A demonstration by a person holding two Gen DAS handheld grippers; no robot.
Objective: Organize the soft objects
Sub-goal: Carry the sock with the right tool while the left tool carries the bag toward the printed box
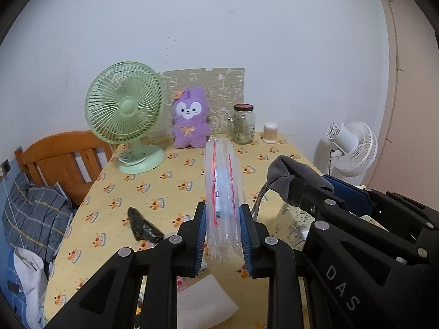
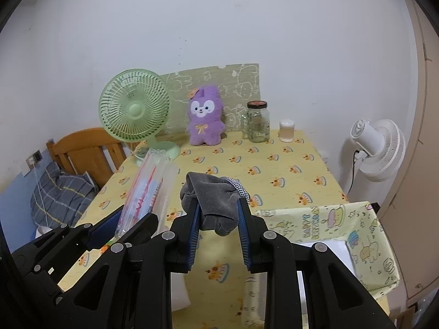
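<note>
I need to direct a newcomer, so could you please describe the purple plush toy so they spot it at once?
Look to the far edge of the yellow tablecloth, against the wall. Between the green fan and the glass jar stands the plush toy, the only furry purple thing, with a white face.

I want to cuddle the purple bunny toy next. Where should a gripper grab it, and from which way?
Best guess: pinch the purple bunny toy across its soft belly, coming from the front. It stands upright against the patterned board, with the green fan on one side and the glass jar on the other, so the front is open. Both grippers are full now.
</note>
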